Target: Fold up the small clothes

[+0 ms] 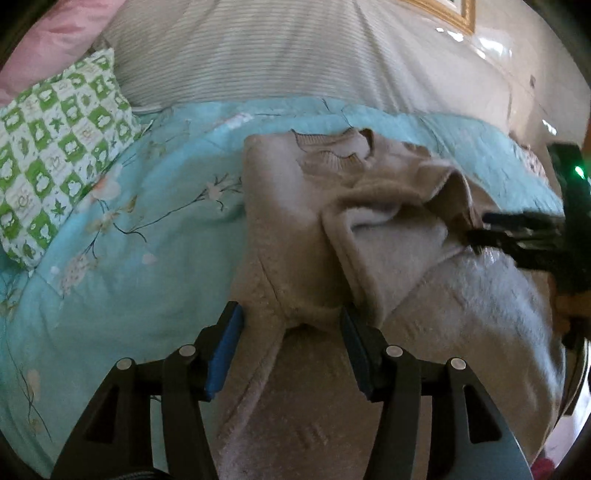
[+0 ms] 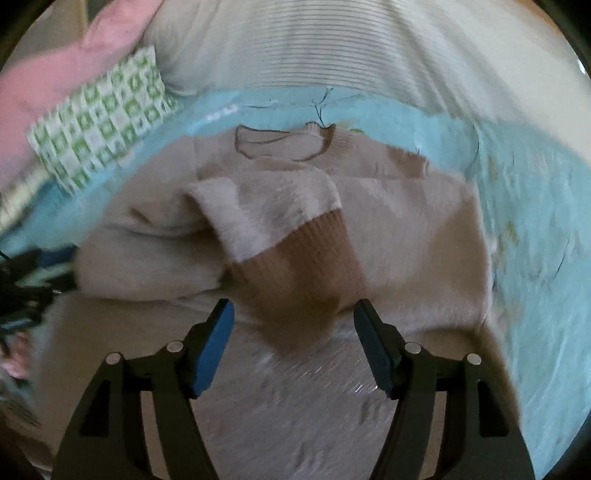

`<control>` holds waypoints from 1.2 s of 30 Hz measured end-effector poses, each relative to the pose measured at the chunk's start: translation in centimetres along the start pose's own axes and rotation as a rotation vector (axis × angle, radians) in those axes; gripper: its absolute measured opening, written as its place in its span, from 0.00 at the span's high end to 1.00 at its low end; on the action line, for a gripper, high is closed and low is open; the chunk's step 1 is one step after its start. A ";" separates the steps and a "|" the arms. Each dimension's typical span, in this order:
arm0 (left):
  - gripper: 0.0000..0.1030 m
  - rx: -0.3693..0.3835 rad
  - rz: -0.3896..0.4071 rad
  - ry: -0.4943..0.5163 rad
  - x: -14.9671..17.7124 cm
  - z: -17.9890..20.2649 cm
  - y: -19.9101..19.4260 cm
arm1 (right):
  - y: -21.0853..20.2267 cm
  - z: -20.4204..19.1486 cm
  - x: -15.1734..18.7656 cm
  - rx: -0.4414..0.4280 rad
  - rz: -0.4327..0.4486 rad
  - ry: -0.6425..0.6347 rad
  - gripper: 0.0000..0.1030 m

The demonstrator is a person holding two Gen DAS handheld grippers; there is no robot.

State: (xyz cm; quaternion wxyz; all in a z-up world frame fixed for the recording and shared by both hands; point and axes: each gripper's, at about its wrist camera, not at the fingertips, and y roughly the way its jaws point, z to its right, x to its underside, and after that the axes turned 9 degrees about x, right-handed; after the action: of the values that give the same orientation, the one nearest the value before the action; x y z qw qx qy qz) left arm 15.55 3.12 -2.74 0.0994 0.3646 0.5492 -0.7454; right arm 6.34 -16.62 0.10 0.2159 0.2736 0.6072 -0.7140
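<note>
My left fingers (image 1: 291,325) open over one beige sweater (image 1: 369,229), frame centre on the bed quilt (image 1: 147,258); right fingers (image 2: 293,325) open too, above its one folded-in brown cuff (image 2: 303,266). One green checked pillow (image 1: 55,155) upper left.

A big bed fills the room. On it lies a soft light-blue quilt with white flowers and thin dark twigs (image 1: 155,206). At the far edge of the quilt sits a long puffy bolster of white cloth with thin grey stripes (image 1: 258,59). Near the far left corner of the bed leans a small pillow with green and white squares (image 1: 62,147), and behind it is a pink cushion (image 1: 48,40). Past the bolster on the right, a shiny cream wall (image 1: 498,74) shows bright spots of light. A picture frame of gold-coloured wood (image 1: 458,14) hangs at the top of that wall. Daylight makes the bed look pale and soft.
</note>
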 end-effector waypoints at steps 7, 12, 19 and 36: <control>0.42 0.084 -0.028 0.061 0.8 -0.5 -0.2 | 0.2 1.4 -2.1 0.052 0.036 -0.026 0.85; 0.43 0.033 -0.049 0.068 0.8 -1.0 0.3 | -2.6 3.4 -5.2 0.044 0.138 0.049 0.87; 0.44 -0.133 -0.044 0.023 -0.7 -0.3 1.8 | -8.3 4.1 -10.6 -0.022 0.354 0.133 0.88; 0.46 -0.198 0.079 -0.483 1.5 -8.4 -0.5 | -1.9 6.3 -3.5 0.021 0.223 0.084 0.88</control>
State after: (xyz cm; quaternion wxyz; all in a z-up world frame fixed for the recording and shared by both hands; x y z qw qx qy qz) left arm 17.86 11.17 -4.39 0.2917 0.1857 0.5650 -0.7491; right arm 6.98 -22.55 4.56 0.2654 0.3712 0.5739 -0.6800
